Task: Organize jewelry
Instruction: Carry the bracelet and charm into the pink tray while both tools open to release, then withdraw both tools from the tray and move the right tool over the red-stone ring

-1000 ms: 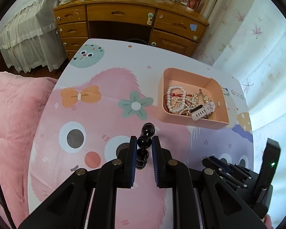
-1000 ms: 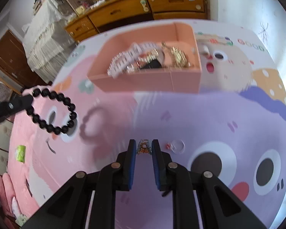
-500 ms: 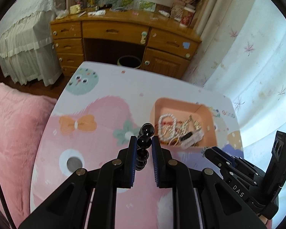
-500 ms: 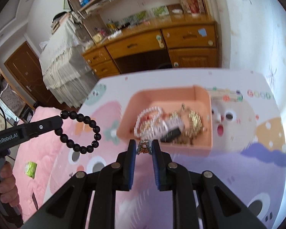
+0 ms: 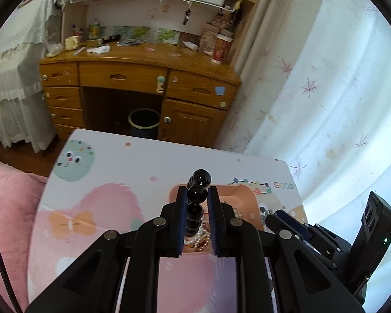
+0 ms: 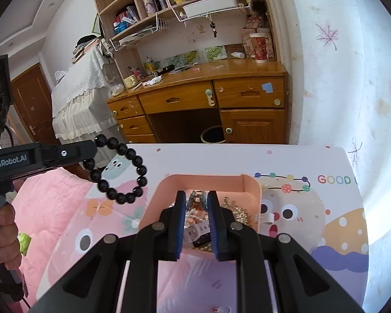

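My left gripper (image 5: 197,195) is shut on a black bead bracelet (image 5: 198,194), held above the near side of the pink tray (image 5: 243,195). In the right wrist view the same bracelet (image 6: 122,170) hangs as a ring from the left gripper (image 6: 91,151), left of the pink tray (image 6: 200,181). My right gripper (image 6: 197,198) is shut on a small ornate charm (image 6: 196,200), raised over the tray. In the tray lie pearl strands, gold chains and a white watch (image 6: 198,230). The right gripper (image 5: 271,215) also shows at the lower right of the left wrist view.
The table (image 6: 312,161) has a cartoon-print cover. A small ring and a red bead (image 6: 216,308) lie on it near my right gripper's base. A wooden desk (image 5: 133,75) with drawers and a dark bin (image 5: 143,122) stand beyond. A pink blanket (image 5: 5,203) lies left.
Both grippers rose and tilted up, so the desk and shelves came into view. The right one lifted the charm off the table to above the tray; the left carried the bracelet toward the tray.
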Tool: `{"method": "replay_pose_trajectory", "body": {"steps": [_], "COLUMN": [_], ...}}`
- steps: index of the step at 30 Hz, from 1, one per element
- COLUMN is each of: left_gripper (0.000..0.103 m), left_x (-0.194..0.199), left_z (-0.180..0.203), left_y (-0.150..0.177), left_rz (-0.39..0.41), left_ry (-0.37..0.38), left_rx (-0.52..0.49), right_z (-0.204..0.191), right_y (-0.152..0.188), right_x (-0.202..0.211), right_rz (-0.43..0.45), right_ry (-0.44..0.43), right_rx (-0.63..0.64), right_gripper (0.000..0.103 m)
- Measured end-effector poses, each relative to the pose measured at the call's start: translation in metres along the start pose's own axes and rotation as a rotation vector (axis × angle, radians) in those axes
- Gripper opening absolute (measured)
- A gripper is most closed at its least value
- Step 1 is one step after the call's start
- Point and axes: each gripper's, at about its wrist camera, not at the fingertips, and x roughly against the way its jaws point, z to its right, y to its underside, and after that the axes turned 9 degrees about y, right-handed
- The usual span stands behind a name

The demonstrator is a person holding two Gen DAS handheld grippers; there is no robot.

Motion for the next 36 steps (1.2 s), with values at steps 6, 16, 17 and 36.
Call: {"method": "replay_pose_trajectory", "body": {"steps": [6, 16, 17, 36], "left_gripper": [0.013, 0.05, 0.051, 0.09], "left_x": [-0.027, -0.042, -0.042, -0.013], "left_z": [0.001, 0.015, 0.015, -0.051], "left_y": [0.006, 0.009, 0.009, 0.086], "left_rz": [-0.023, -0.031, -0.036, -0.153], "left_ry": [0.069, 0.086, 0.082, -0.248], "left_rx": [-0.013, -0.083, -0.082, 0.07], "right_z": [0.003, 0.016, 0.019, 0.06], "right_y": [0.009, 0.017, 0.016, 0.084], "right_x": [-0.008, -0.013, -0.014, 0.019], "right_rz": [-0.006, -0.058, -0.059, -0.189], "right_ry": [0.062, 0.161, 0.163, 0.243], "right_rx": [0.046, 0.041, 0.039, -0.215], "right_gripper": [0.016, 0.018, 0.021, 0.043]}}
